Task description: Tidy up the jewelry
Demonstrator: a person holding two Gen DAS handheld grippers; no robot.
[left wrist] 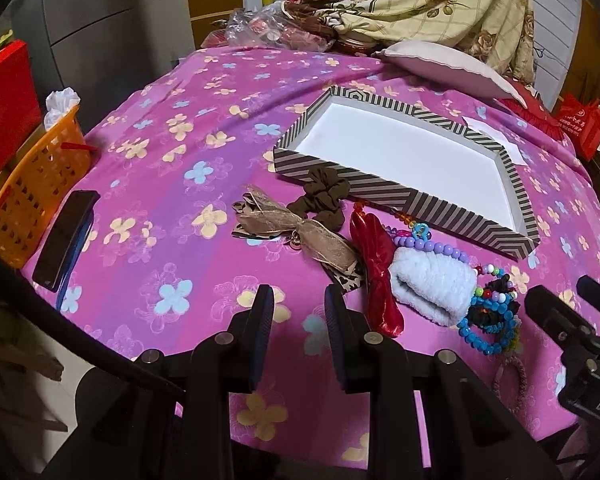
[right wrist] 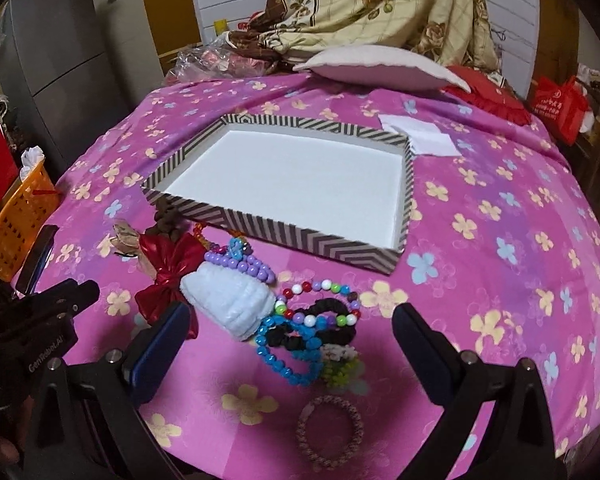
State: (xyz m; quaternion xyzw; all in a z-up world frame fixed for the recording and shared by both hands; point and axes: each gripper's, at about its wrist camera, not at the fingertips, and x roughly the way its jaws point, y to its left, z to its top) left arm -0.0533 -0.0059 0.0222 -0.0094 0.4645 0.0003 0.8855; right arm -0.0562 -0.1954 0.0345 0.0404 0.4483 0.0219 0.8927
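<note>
Two claws are in my views, and neither holds anything. My left claw (left wrist: 300,312) stands partly spread over bare pink cloth (left wrist: 172,184), nothing between its fingers. My right claw (right wrist: 292,332) stands wide, its fingers on either side of the bead pile without touching it.

One striped box (right wrist: 300,236) sits mid-table, its white floor bare. All the jewelry lies outside it, along the near wall and closer to me.

What I count: one brown scrunchie (left wrist: 324,190) touching the box wall; one tan ribbon bow (left wrist: 296,236) beside it; one red bow (left wrist: 376,272); one white fluffy band (right wrist: 236,300) lying against the red bow; one purple bead bracelet (right wrist: 240,264) draped over the white band's far end; one mixed-colour bead bracelet (right wrist: 320,300); one blue bead bracelet (right wrist: 288,352); one black scrunchie (right wrist: 320,332) tangled with those two; one small green-and-white bead piece (right wrist: 338,360), too jumbled to name; one brownish bracelet (right wrist: 330,432) alone, nearest me.

From the right wrist view, the bead tangle lies just ahead, between the fingers; the brownish bracelet sits below them. From the left wrist view, the pile lies right of the claw, the red bow nearest.

One dark phone (left wrist: 66,236) and one orange basket (left wrist: 32,196) sit at the left edge.
</note>
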